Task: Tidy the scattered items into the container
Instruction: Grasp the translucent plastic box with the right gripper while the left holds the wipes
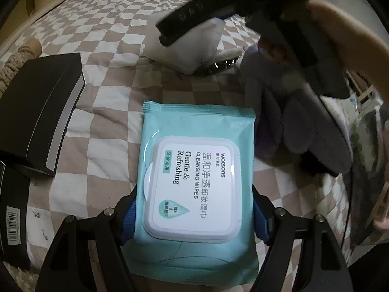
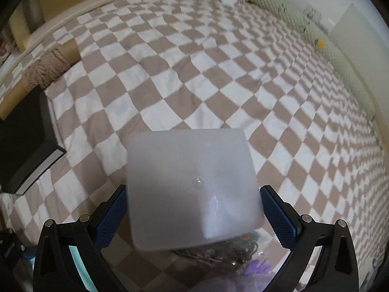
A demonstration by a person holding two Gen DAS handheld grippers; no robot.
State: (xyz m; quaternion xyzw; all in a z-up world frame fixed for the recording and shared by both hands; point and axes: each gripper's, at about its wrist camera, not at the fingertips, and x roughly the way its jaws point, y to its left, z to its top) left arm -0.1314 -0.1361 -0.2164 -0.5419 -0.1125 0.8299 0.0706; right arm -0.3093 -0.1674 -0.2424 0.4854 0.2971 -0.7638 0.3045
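Observation:
My left gripper [image 1: 193, 209] is shut on a teal pack of Watsons cleansing wipes [image 1: 194, 168] with a white flip lid, held over the checkered bedspread. My right gripper [image 2: 193, 209] is shut on a frosted white plastic box [image 2: 192, 187], its blue pads pressing both sides, lifted above the bed. In the left wrist view the right gripper's black body [image 1: 233, 9] and the person's arm [image 1: 350, 39] cross the upper right, with the white box [image 1: 192, 46] blurred below it.
A black box [image 1: 41, 112] lies on the bed at the left, also in the right wrist view [image 2: 24, 143]. A rope-wrapped post [image 2: 48, 65] stands at the bed's left edge. Grey-purple fabric [image 1: 304, 121] and a beaded item [image 1: 218, 64] lie at the right. Plush toys line the far wall.

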